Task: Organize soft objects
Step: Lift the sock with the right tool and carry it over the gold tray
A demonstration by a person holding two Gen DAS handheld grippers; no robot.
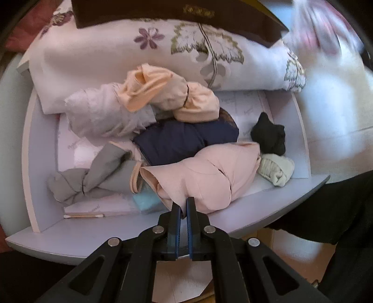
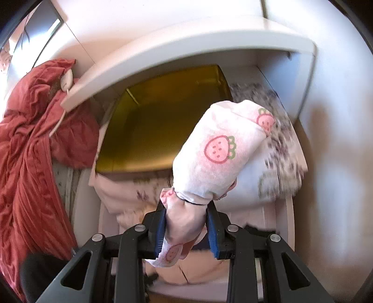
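Right wrist: strawberry-print bundle [image 2: 216,158] clamped between the right gripper's [image 2: 186,229] fingers [image 2: 212,223].

Both wrist views close, steeply downward; shared: open drawer [image 1: 279,193], floral bedding [image 1: 116,58].

Drawer liner paper [image 1: 235,105] carries a repeated faint script word, too blurred to read. Dark brown cloth [image 1: 177,16] at the back has gold embroidered lettering, also unreadable. Nothing legible in the right wrist view; strawberry prints only, no text.
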